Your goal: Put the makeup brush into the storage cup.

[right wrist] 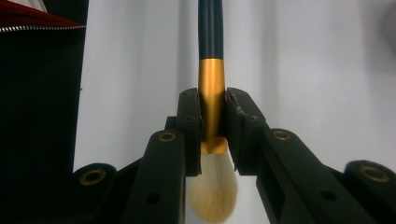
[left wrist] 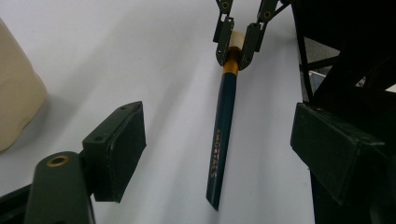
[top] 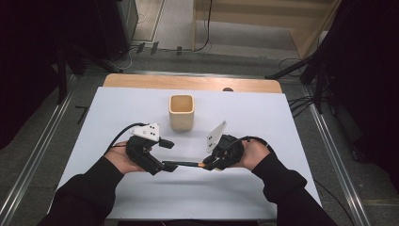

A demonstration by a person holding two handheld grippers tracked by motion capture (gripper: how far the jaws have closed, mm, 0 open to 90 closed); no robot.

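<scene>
Brush (top: 183, 164) clamped at its gold collar by right gripper (right wrist: 212, 126), held level just in front of cup (top: 181, 112). Left gripper (left wrist: 215, 140) spread wide around handle end, not touching. Handover likely underway; next, closing left on handle, then lifting toward cup.

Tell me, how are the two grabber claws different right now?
The right gripper is shut on the brush, pinching its gold collar; the left gripper stands open, its jaws wide on either side of the handle, not touching it. Both have black jaws and point at the same brush.
</scene>
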